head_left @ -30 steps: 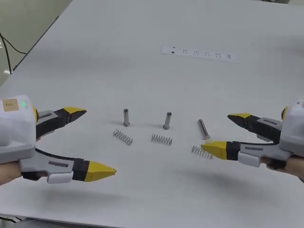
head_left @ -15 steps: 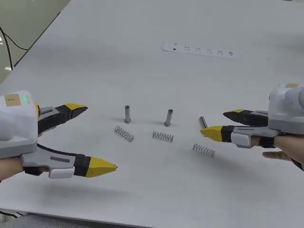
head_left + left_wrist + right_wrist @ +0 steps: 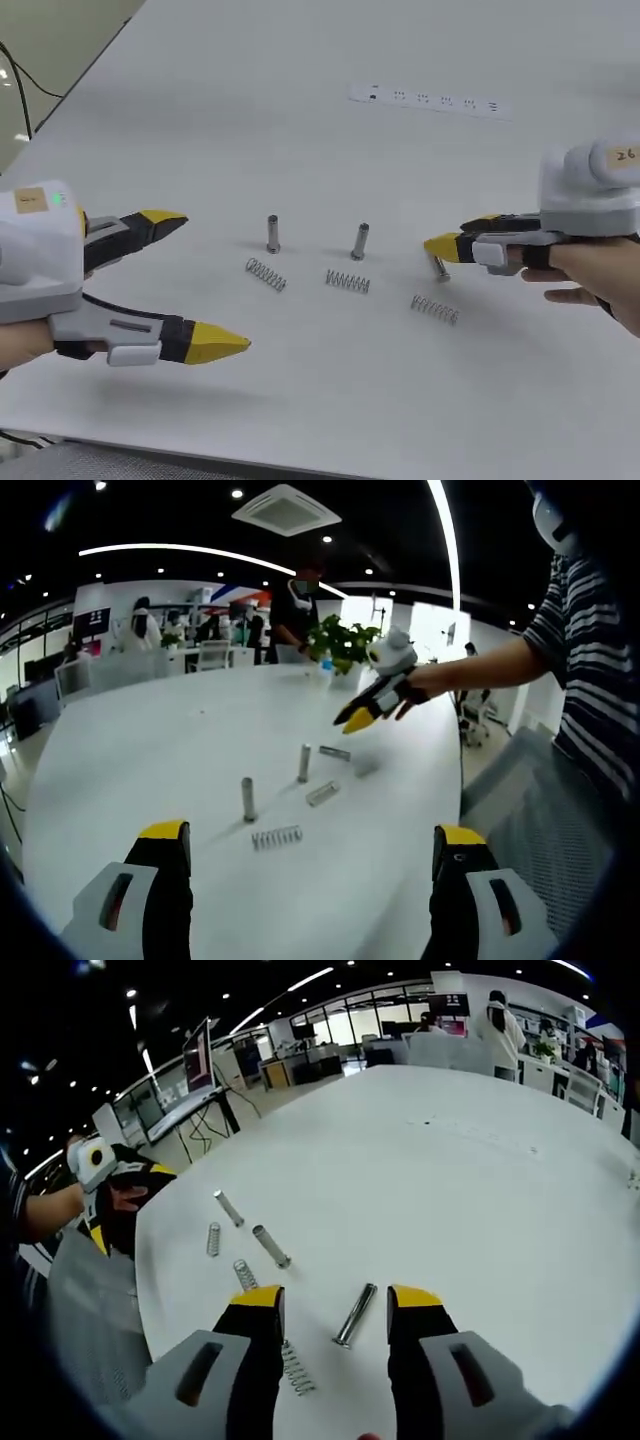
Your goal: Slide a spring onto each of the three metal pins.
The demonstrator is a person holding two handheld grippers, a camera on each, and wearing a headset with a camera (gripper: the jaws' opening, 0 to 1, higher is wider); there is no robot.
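Springs lie loose in a row on the white table, none of them on a pin, so you look to be at the first step: getting hold of a pin. Your left gripper hovers at the near left, well apart from the parts, with its jaws spread wide and nothing between them. Your right gripper is over the right end of the row with its jaws parted and released. In the right gripper view the right pin lies flat between them, not pinched. A power strip sits at the far side, well clear of the work. The left pin and the middle pin stand on end, each just behind its own spring. The right spring lies just in front of the fallen pin, near your right jaws. Next, you likely need to close on that pin toward one end, leaving the other end bare for the coil. Squeeze squarely, since a round shaft on a smooth top may roll or skid away. Your left gripper then has to bring the right spring in and line up its bore.
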